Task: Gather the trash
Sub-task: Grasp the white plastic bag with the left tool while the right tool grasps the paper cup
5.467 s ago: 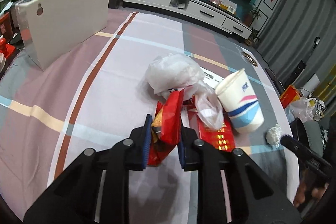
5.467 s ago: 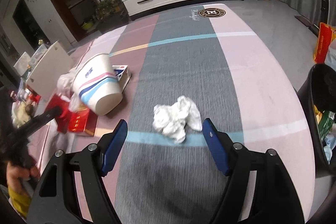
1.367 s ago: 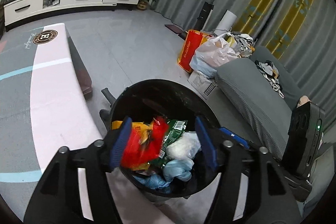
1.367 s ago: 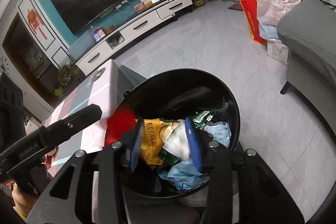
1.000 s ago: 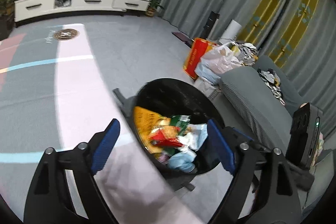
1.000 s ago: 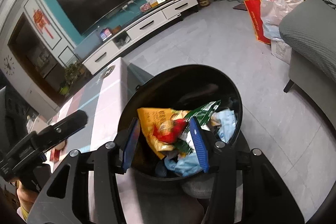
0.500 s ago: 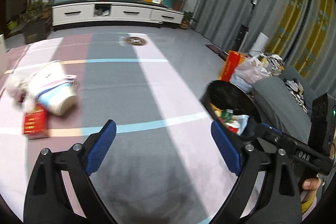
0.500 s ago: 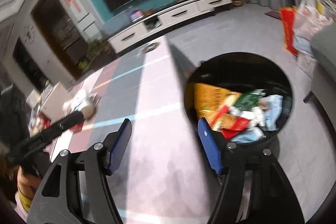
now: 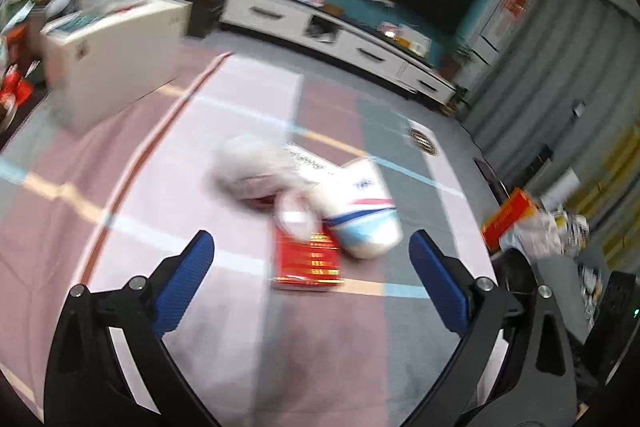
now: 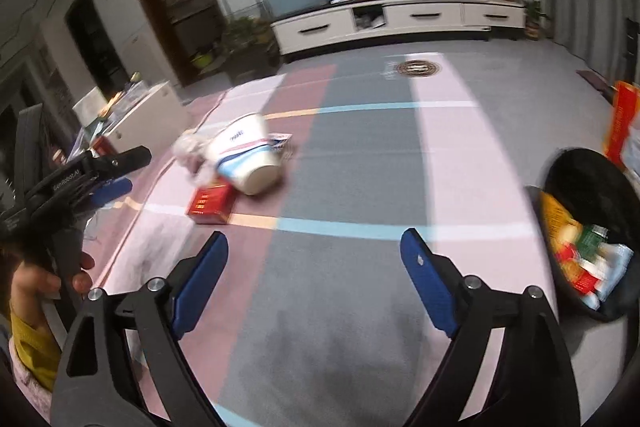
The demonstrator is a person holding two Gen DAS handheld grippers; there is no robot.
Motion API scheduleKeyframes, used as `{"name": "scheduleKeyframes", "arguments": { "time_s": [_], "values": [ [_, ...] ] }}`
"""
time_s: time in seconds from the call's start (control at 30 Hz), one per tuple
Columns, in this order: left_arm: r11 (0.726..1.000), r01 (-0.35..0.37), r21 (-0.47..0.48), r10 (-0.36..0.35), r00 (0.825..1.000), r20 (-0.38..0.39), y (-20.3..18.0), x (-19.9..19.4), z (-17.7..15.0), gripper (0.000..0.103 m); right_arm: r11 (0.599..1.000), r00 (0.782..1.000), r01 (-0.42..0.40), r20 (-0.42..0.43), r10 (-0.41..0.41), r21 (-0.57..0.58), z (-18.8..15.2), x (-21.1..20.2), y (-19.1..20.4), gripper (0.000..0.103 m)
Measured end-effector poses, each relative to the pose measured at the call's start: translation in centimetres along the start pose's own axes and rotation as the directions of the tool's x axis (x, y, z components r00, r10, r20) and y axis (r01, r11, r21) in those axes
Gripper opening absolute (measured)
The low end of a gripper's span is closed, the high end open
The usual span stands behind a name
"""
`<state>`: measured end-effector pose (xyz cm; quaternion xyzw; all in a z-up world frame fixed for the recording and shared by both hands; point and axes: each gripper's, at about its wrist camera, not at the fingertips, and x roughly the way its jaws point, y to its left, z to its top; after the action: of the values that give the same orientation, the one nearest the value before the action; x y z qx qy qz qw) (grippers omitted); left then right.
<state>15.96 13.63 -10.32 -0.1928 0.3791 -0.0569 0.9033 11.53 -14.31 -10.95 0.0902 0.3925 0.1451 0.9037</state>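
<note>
Trash bin (image 10: 576,179) sits full at right; both grippers (image 9: 311,255) (image 10: 314,255) angle downward, jaws just spreading, empty, over blurred paper cup (image 9: 366,215)

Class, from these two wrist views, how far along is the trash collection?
Done: wrappers and tissue sit in the black bin. In hand: nothing; the left gripper and right gripper are open and empty. Left on the tablecloth: paper cup, red box, white plastic bag.
</note>
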Motion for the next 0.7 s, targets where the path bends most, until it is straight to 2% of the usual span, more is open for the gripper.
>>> {"name": "scheduleKeyframes", "arguments": {
  "time_s": [0.13,0.4,0.53,0.7],
  "values": [
    [0.996,-0.002,-0.086,0.0,1.0,-0.027,3.3,0.2,0.4,0.098,0.995,0.999,-0.021,-0.035,0.017,-0.093,1.6,3.3,3.4,0.087],
    [0.984,0.027,-0.178,-0.035,0.998,-0.043,5.9,1.2,0.6,0.098,0.964,0.998,-0.006,-0.056,-0.01,-0.265,4.9,8.6,7.0,0.089],
    [0.989,-0.019,-0.148,0.018,1.0,-0.013,5.2,2.4,2.0,0.098,0.943,0.995,0.024,-0.081,-0.053,-0.331,5.9,11.5,7.7,0.089],
    [0.99,-0.026,-0.137,0.026,1.0,-0.009,4.4,5.0,4.0,0.098,0.938,0.994,0.012,-0.1,-0.05,-0.346,6.8,13.4,8.0,0.089]
  ]
}}
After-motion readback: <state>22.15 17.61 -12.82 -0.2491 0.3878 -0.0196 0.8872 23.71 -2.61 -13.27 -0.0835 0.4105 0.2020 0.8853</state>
